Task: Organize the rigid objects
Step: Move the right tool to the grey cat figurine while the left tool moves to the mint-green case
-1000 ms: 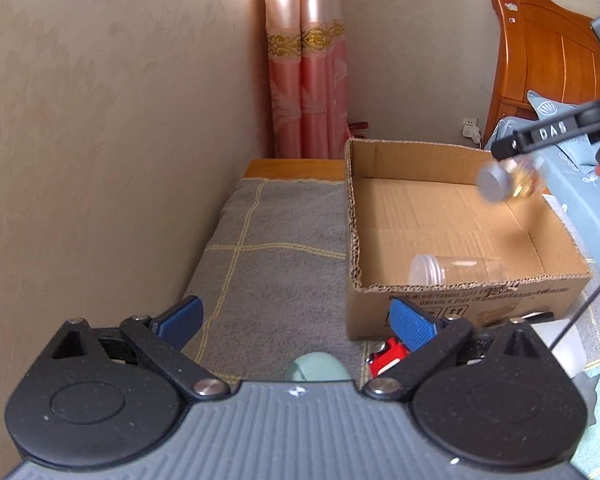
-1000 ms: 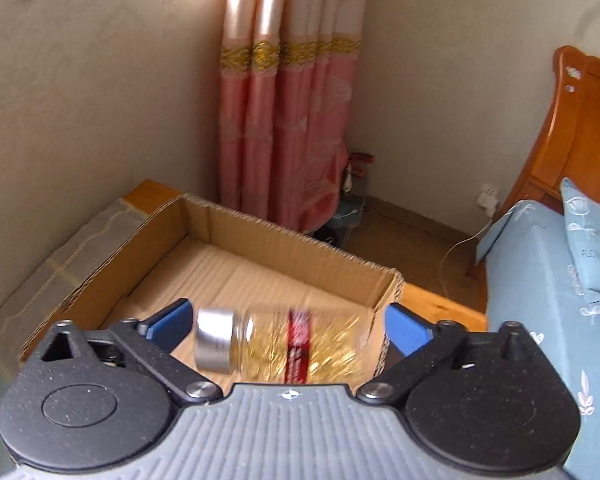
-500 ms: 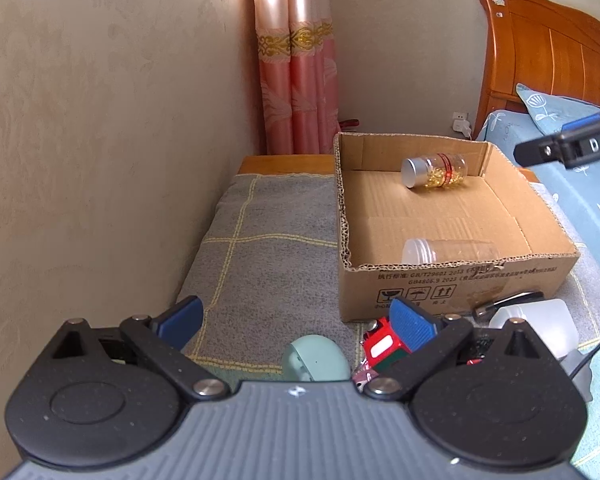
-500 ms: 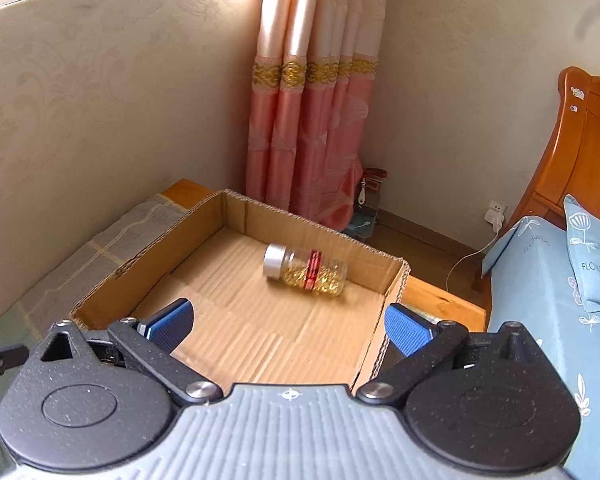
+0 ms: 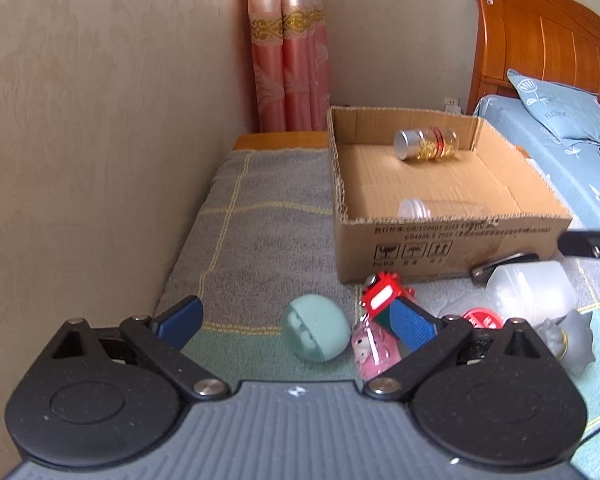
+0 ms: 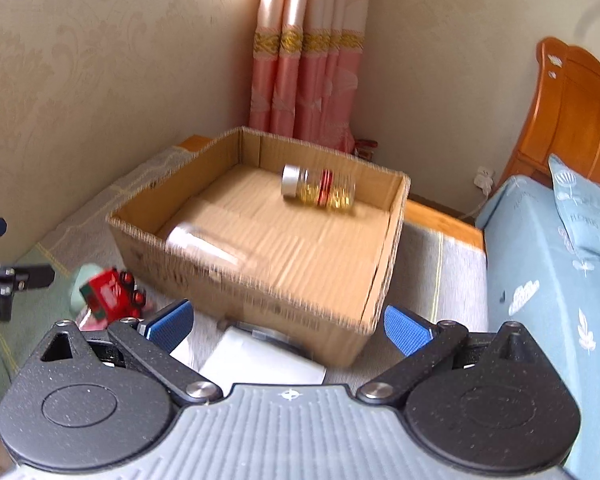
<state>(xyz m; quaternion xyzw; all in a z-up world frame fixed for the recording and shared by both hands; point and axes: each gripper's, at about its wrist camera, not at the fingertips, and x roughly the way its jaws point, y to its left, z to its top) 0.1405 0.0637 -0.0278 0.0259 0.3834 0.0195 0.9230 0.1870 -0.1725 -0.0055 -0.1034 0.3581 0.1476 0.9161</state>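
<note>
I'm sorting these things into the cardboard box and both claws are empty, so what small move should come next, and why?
Probably ease the open left claw forward and down around the teal egg-shaped toy. It lies loose on the cloth between the claw's fingers, nearer than the red toy train, and still outside the cardboard box, where the gold-filled jar already rests.

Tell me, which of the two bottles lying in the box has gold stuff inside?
The silver-capped bottle by the far wall of the cardboard box. It has gold bits and a red band. The other bottle, by the near wall, is clear and looks empty.
</note>
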